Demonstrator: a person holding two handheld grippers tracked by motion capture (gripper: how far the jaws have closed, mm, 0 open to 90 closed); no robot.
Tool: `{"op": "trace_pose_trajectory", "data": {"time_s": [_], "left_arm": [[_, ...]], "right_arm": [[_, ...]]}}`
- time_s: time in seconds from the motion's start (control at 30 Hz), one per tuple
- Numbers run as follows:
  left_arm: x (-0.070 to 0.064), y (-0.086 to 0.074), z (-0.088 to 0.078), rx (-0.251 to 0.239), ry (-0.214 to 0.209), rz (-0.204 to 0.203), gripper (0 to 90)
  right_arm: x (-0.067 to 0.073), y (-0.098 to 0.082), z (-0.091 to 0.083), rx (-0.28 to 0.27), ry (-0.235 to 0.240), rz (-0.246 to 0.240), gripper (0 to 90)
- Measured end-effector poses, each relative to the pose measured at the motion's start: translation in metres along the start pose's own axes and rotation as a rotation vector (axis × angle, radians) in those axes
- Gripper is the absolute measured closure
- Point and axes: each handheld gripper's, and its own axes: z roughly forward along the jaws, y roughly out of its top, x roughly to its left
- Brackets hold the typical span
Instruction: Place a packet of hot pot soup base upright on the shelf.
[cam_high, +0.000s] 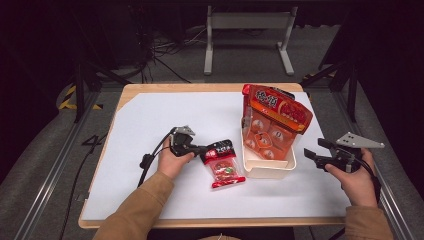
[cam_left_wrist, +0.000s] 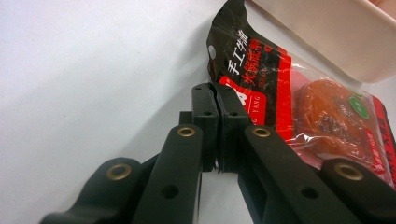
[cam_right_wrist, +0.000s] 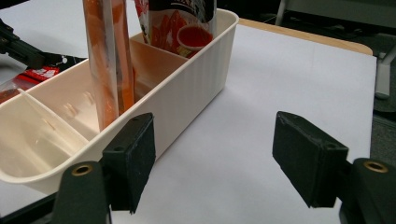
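snack packet (cam_high: 223, 163) was lying flat on the table (cam_high: 150, 125) just beside the white bin (cam_high: 270, 167), its top edge clamped by the left gripper (cam_left_wrist: 217, 105), right gripper (cam_right_wrist: 215, 158) held apart beside the bin, so grasp step was judged done and a lift into an empty compartment was called for next.

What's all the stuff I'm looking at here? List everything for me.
small snack packet: one, red and black with a clear window, flat on the table left of the bin, its top edge pinched by the left gripper
large snack bags: two by the right gripper view, orange-red, standing in the bin
bin: one, cream, with dividers, right of centre
table: one, white sheet over a wooden top
metal stand: one, grey, on the floor behind the table
left gripper: one, black, shut on the packet
right gripper: one, black, open, right of the bin
hands, tan sleeves: two
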Motion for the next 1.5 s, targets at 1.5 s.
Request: {"op": "trace_pose_trajectory", "data": {"time_s": [1.5], "left_arm": [[-0.051,0.040,-0.102,-0.140,-0.093,0.272,90.0]], "right_arm": [[0.003,0.003,-0.001,-0.006,0.013,-0.018,33.5]]}}
